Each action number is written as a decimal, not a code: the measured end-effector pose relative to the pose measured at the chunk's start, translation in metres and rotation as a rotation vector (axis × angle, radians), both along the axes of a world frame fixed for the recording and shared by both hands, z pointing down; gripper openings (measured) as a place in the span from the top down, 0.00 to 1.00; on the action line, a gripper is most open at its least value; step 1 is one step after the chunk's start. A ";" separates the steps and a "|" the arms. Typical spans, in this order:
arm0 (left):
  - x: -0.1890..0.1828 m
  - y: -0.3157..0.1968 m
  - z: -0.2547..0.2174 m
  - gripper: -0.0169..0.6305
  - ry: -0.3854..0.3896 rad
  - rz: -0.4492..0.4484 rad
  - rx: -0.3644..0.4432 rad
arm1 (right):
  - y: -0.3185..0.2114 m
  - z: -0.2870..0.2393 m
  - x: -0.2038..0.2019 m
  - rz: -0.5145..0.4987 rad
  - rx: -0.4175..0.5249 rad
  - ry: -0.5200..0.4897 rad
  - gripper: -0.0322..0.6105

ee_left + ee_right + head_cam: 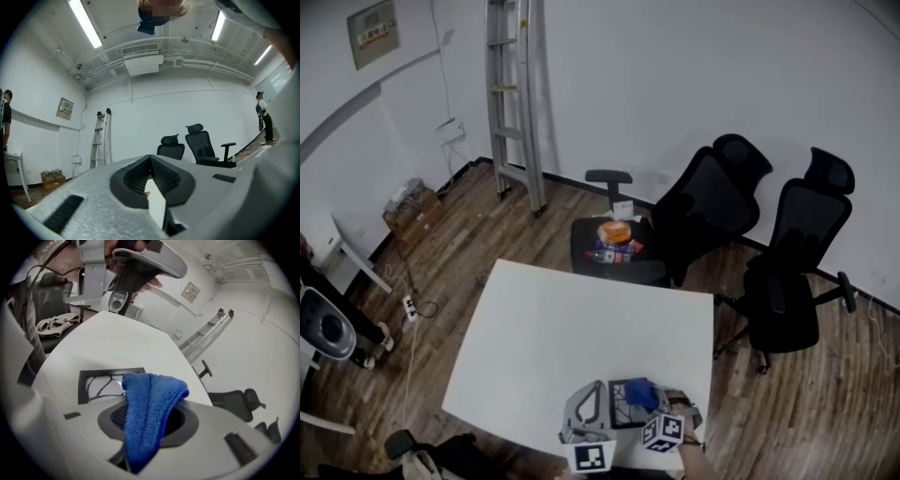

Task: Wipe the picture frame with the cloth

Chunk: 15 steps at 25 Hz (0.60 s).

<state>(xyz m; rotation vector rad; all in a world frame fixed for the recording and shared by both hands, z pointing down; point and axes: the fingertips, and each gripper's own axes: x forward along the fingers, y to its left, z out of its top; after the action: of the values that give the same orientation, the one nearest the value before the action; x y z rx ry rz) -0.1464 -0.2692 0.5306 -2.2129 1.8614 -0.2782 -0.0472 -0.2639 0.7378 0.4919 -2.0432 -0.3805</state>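
Note:
The picture frame (623, 405) lies flat near the front edge of the white table (581, 328); it has a dark rim (110, 372) and a line drawing inside. My right gripper (145, 416) is shut on a folded blue cloth (152, 399), which hangs over the frame's near side (642, 392). My left gripper (586, 405) stands just left of the frame, and the right gripper view shows it in a hand above the table (136, 261). Its jaws (151, 164) point up at the far wall and pinch a thin white piece (157, 206); what that piece is I cannot tell.
Two black office chairs (797, 262) stand beyond the table's right side. A third chair (614, 244) holds an orange thing and bottles. A ladder (516, 94) leans on the back wall, and a cardboard box (412, 208) sits at left. Gloves (58, 322) lie beside the table.

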 end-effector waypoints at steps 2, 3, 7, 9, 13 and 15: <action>0.003 0.001 -0.002 0.97 -0.001 0.006 0.011 | -0.002 -0.005 0.010 0.046 0.004 -0.030 0.77; 0.004 0.002 -0.002 0.97 -0.005 0.008 0.012 | -0.003 -0.010 0.012 0.067 0.010 -0.060 0.77; 0.006 0.007 -0.004 0.97 -0.019 0.009 0.019 | 0.008 -0.042 -0.003 0.084 0.005 -0.223 0.77; 0.004 0.011 -0.004 0.97 -0.023 0.001 0.023 | 0.023 -0.048 -0.021 0.022 -0.011 -0.246 0.77; -0.002 0.020 -0.004 0.97 -0.026 -0.019 0.016 | 0.052 -0.040 -0.051 -0.086 -0.062 -0.226 0.77; -0.006 0.025 -0.007 0.97 -0.033 -0.028 0.019 | 0.062 -0.032 -0.058 -0.117 -0.077 -0.194 0.77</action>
<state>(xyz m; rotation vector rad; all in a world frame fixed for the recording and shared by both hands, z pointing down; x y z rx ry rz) -0.1527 -0.2438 0.5240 -2.1585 1.8709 -0.2993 -0.1056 -0.2022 0.7057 0.3755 -2.2721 -0.3335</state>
